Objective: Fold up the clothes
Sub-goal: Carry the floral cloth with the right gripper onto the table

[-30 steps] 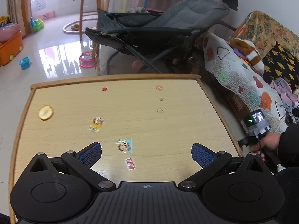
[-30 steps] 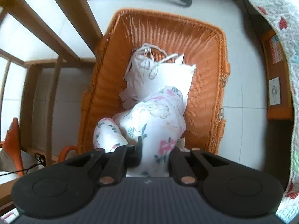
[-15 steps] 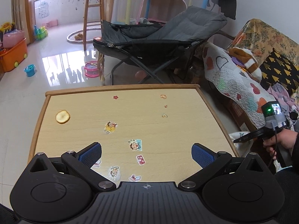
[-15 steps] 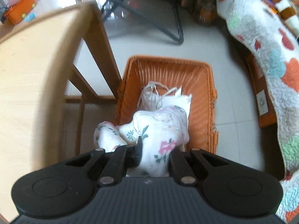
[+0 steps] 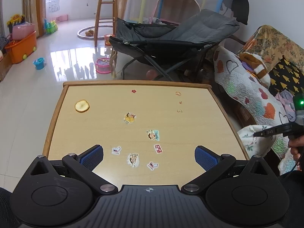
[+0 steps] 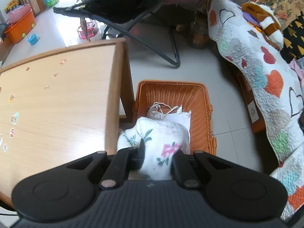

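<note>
Right-hand tongs [image 6: 157, 152] are clamping a bunched white garment with a flower print [image 6: 161, 138], hanging it above an orange wicker basket [image 6: 201, 95] on the tiled floor, just beside the wooden table [image 6: 57, 104]. More white clothing [image 6: 180, 114] is lying inside the basket. Left-hand tongs [image 5: 149, 154] are hovering over the near edge of the tabletop with their blue pads [image 5: 93, 155] spread wide and nothing between them. Stickers [image 5: 153, 134] are dotting the tabletop. At the left camera's right edge, a hand [image 5: 296, 146] is gripping the other tool, with the flowered garment bulging just off the table's right side.
</note>
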Tool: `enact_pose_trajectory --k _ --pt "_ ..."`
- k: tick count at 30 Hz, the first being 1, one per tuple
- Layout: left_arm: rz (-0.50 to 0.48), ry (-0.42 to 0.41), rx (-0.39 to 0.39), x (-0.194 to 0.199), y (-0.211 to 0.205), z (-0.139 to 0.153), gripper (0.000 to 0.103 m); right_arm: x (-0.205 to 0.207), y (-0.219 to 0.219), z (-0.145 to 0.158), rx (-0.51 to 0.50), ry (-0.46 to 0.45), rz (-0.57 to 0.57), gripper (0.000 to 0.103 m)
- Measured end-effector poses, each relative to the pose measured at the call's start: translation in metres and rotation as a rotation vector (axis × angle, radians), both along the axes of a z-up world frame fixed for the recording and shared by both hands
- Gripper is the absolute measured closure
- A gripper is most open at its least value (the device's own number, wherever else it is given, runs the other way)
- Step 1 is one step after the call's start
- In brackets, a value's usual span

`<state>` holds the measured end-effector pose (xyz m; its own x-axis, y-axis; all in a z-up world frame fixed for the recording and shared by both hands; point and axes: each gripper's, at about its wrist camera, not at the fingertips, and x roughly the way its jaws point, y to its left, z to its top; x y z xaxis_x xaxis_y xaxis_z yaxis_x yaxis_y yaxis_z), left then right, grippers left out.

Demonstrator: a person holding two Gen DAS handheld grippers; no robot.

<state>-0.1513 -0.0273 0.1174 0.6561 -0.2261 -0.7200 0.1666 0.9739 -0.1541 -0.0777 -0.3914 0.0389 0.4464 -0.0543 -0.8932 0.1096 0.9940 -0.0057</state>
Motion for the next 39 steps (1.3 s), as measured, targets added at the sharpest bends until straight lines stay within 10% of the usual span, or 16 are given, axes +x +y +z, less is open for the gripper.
enact_pose_trajectory --k 39 --pt "0.048 -0.059 -0.064 -0.047 0.042 0.021 0.000 -0.060 0.119 0.169 0.048 -0.369 0.227 0.097"
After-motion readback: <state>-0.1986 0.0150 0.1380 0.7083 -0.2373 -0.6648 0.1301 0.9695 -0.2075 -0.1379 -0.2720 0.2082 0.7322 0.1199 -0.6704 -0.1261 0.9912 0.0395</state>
